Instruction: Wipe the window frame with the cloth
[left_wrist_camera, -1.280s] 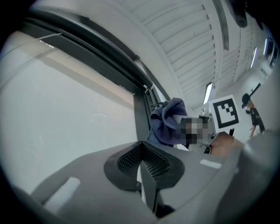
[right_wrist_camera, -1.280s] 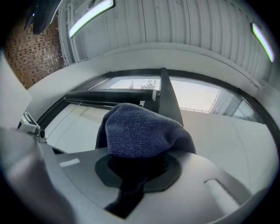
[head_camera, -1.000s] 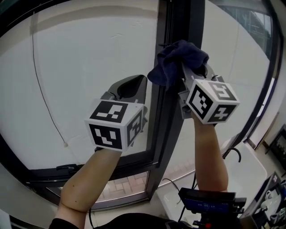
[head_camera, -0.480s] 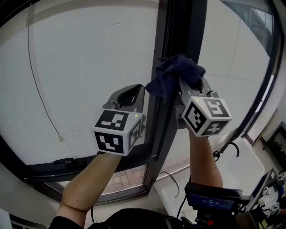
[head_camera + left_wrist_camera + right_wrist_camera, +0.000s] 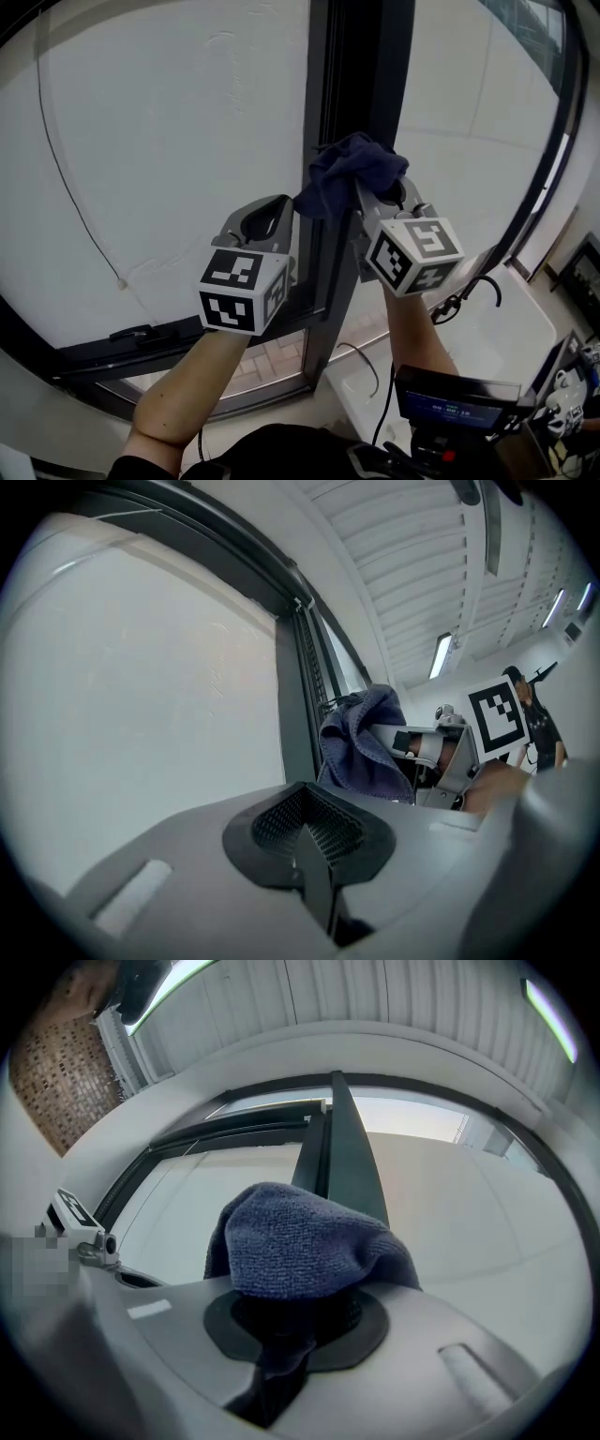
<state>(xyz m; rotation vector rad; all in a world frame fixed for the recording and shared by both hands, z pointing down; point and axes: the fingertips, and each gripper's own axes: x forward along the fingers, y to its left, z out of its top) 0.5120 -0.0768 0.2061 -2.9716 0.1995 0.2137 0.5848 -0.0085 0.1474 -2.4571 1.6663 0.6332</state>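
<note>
A dark blue cloth (image 5: 349, 174) is bunched in my right gripper (image 5: 373, 195), which is shut on it and presses it against the dark vertical window frame (image 5: 354, 84). In the right gripper view the cloth (image 5: 300, 1239) bulges over the jaws and hides the frame (image 5: 343, 1147) behind it. My left gripper (image 5: 265, 217) hovers just left of the frame, beside the cloth, shut with nothing in it. The left gripper view shows its jaws (image 5: 309, 841) closed together, with the cloth (image 5: 364, 747) and the right gripper beyond.
Frosted white panes (image 5: 169, 141) lie on both sides of the frame. A thin cord (image 5: 70, 202) hangs down the left pane. A black latch (image 5: 141, 334) sits on the lower sill. A white tub (image 5: 487, 347) and a device with a screen (image 5: 455, 405) are at lower right.
Both grippers have slid down the frame together, the cloth moving with the right one. The view has shifted slightly left.
</note>
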